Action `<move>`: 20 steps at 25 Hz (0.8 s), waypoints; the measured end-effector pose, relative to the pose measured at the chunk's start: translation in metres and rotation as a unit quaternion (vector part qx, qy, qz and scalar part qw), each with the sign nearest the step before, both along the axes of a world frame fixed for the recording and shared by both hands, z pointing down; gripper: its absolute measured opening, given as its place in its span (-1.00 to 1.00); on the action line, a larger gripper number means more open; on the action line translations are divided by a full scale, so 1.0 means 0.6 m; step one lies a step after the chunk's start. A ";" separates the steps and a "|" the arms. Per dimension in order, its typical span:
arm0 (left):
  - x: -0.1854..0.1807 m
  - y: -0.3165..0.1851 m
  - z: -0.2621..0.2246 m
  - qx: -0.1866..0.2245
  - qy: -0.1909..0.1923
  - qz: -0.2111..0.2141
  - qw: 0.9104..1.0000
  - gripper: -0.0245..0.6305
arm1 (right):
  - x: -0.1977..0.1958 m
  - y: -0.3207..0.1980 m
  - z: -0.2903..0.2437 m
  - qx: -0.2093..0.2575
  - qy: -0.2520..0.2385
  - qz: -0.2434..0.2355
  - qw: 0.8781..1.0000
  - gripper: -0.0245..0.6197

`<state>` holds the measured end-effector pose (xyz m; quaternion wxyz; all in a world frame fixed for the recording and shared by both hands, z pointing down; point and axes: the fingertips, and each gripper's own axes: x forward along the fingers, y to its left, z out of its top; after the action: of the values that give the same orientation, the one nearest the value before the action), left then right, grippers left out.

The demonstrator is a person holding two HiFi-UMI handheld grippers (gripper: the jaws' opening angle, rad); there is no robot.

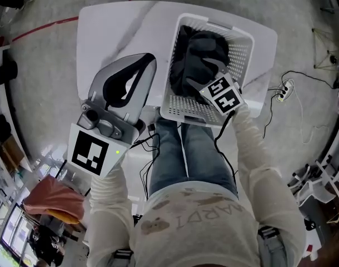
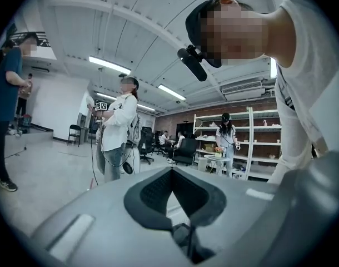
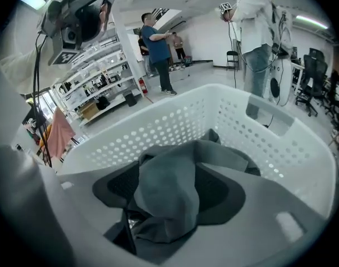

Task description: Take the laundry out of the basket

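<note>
Our right hand-held gripper (image 3: 169, 185) is down in the basket (image 1: 243, 53), jaws spread with a loose fold of the dark grey laundry (image 1: 202, 52) between them. Pinch just that fold and it'll probably slip, or tug the light basket toward the tabletop (image 1: 111, 32) edge at 6 o'clock. The left hand-held gripper (image 2: 170, 174) is closed and empty at the basket's 9 o'clock, and the laundry's a soft crumpled heap in the basket, toward 12 o'clock.

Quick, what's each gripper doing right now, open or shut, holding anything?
Left gripper: shut, empty.
Right gripper: open, with the dark grey garment lying between its jaws, not clamped.
</note>
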<state>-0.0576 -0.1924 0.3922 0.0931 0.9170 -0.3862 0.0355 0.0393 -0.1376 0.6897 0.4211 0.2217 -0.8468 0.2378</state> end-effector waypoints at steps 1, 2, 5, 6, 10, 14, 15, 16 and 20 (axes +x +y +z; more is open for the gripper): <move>0.001 -0.002 0.009 -0.002 -0.001 0.004 1.000 -0.92 | -0.003 0.004 0.012 -0.007 0.004 -0.005 1.000 0.14; 0.002 -0.002 0.018 -0.004 -0.002 0.008 1.000 -0.92 | -0.006 0.008 0.024 -0.015 0.008 -0.009 1.000 0.16; 0.007 -0.002 0.043 -0.011 -0.005 0.020 1.000 -0.92 | -0.012 0.019 0.061 -0.028 0.023 -0.023 0.999 0.26; 0.008 -0.001 0.050 -0.014 -0.006 0.023 1.000 -0.92 | -0.013 0.021 0.073 -0.029 0.032 -0.030 0.999 0.28; 0.013 0.006 0.072 -0.023 -0.006 0.036 0.999 -0.92 | -0.017 0.035 0.118 -0.043 0.068 -0.058 0.995 0.35; 0.019 0.008 0.086 -0.027 -0.005 0.044 0.999 -0.92 | -0.013 0.046 0.167 -0.059 0.106 -0.077 0.990 0.42; 0.019 0.008 0.089 -0.028 -0.004 0.045 0.999 -0.92 | -0.013 0.047 0.178 -0.063 0.116 -0.081 0.988 0.43; 0.017 0.008 0.091 -0.028 -0.004 0.045 0.999 -0.92 | -0.013 0.049 0.189 -0.066 0.126 -0.085 0.986 0.44; 0.008 0.007 0.095 -0.030 -0.003 0.046 0.998 -0.92 | -0.020 0.049 0.228 -0.065 0.164 -0.098 0.979 0.45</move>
<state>-0.0527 -0.1885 0.4493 0.1179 0.9305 -0.3426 0.0540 0.0271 -0.1083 0.8267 0.5890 0.1454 -0.7665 0.2107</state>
